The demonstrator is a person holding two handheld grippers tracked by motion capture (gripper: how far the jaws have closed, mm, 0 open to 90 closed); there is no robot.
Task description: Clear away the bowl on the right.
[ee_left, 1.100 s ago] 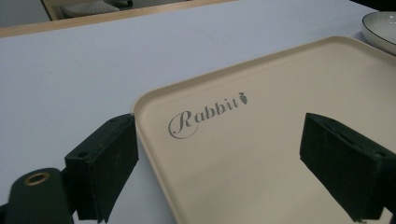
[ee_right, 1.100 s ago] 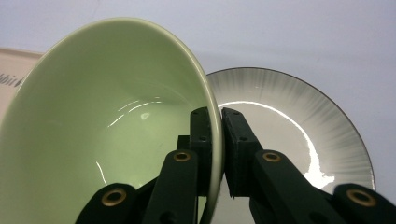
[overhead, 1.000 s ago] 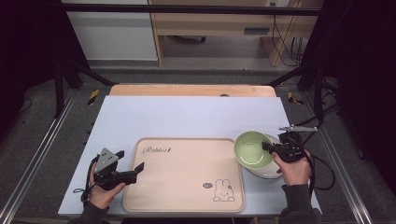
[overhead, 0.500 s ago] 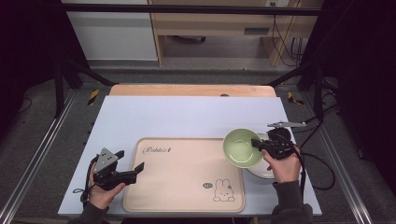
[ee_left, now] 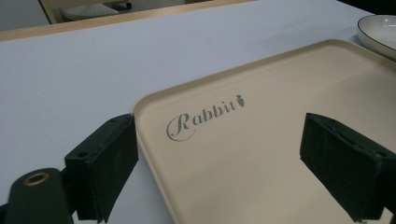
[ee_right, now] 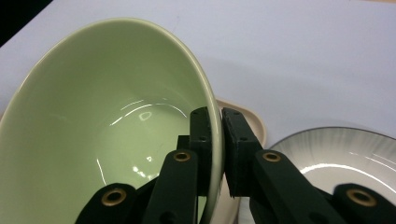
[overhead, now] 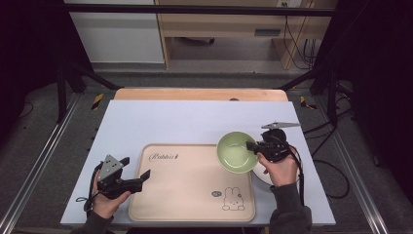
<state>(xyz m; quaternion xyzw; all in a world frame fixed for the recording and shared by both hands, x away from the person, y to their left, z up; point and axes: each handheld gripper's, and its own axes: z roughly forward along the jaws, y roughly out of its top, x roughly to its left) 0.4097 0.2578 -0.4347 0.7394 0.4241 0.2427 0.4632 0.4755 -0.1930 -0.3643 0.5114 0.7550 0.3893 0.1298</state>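
The right tongs (overhead: 253, 146) pinch the rim of the glossy pale-green ceramic bowl (overhead: 236, 152), carrying it over the beige plastic rabbit-print tray (overhead: 190, 195); next, lowering it flat. The left tongs (overhead: 139, 174) gape empty.

Beyond the jaws, a pale blue-grey sheet (overhead: 195, 122) covered the bench (overhead: 199, 94), whose wooden far edge stayed bare. Farther off stood a light wooden desk (overhead: 219, 22) and, to its left, a white cabinet (overhead: 114, 36). Grey carpet (overhead: 39, 146) covered the floor. Black frame legs (overhead: 61, 83) rose on both sides, metal rails (overhead: 44, 161) ran along the bench's flanks, and dark cables (overhead: 294, 41) hung at the far right. The edges of the room lay in shadow.
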